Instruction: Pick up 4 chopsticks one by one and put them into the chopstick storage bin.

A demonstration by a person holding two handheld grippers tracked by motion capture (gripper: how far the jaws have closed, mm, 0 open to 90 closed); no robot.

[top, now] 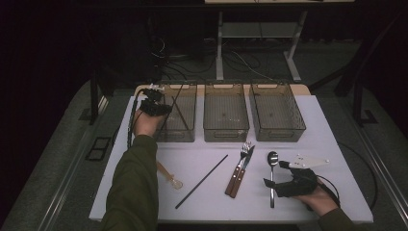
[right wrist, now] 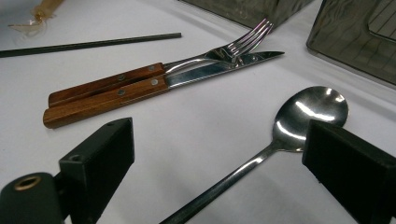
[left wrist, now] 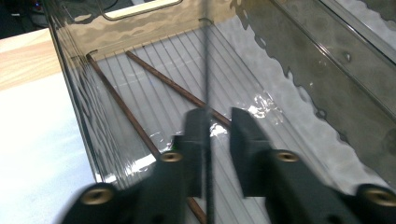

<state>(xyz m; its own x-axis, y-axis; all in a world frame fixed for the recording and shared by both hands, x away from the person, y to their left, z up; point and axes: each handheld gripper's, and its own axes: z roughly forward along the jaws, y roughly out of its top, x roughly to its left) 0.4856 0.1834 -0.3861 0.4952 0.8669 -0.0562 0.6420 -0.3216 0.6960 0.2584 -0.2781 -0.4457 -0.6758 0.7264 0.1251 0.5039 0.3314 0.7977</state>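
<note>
My left gripper (top: 155,105) is held over the left clear bin (top: 188,134). In the left gripper view its jaws (left wrist: 218,126) stand slightly apart, with a thin black stick (left wrist: 207,70) upright against the inner face of the left one. Two brown chopsticks (left wrist: 177,91) lie on the bin floor below. My right gripper (top: 275,173) rests low on the white table, wide open, its jaws (right wrist: 222,140) on either side of a steel spoon's (right wrist: 313,112) handle without touching it.
A wood-handled fork (right wrist: 233,46) and knife (right wrist: 107,100) lie side by side left of the spoon (top: 272,159). A black chopstick (top: 202,181) lies diagonally at table centre, beside a small amber item (top: 168,175). The middle bin (top: 226,132) and right bin (top: 288,134) stand at the back.
</note>
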